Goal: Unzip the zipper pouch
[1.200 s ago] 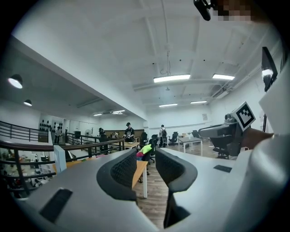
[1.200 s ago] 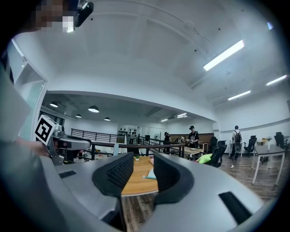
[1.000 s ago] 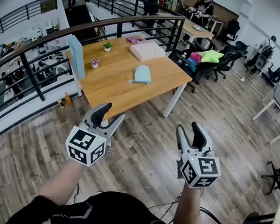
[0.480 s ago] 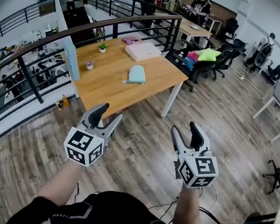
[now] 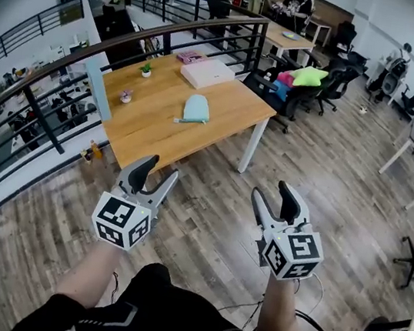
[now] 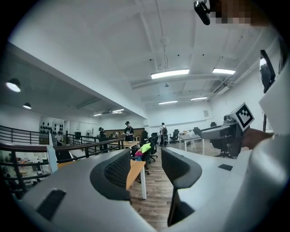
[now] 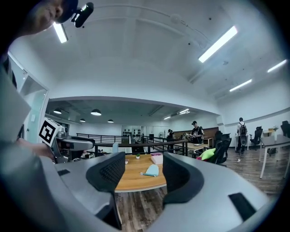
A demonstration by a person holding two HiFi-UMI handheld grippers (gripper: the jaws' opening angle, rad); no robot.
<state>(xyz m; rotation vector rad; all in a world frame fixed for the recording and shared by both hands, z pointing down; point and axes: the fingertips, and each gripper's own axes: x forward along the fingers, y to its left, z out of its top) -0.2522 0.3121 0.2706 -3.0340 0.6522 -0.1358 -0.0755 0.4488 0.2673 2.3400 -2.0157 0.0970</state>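
A light blue zipper pouch [image 5: 195, 109] lies flat on a wooden table [image 5: 155, 125] some way ahead of both grippers. My left gripper [image 5: 157, 172] and right gripper [image 5: 274, 196] are held side by side over the wooden floor, short of the table. Both are open and empty. The right gripper's jaws have just opened wider, with nothing between them. In the right gripper view the pouch [image 7: 152, 170] shows on the table [image 7: 131, 180] between the pads of the right gripper [image 7: 142, 174]. The left gripper [image 6: 145, 170] looks past the table's corner [image 6: 135, 168].
On the table's far part are a white box [image 5: 206, 73], a pink item [image 5: 189, 56], two small potted plants [image 5: 145, 69] and an upright pale blue panel [image 5: 94, 88]. A black railing [image 5: 76, 54] runs along its left. Office chairs [image 5: 306, 83] stand at right, people beyond.
The person has stepped toward the table, so it sits nearer and lower in the head view. Both grippers moved forward with the person. The right jaws stand slightly wider.
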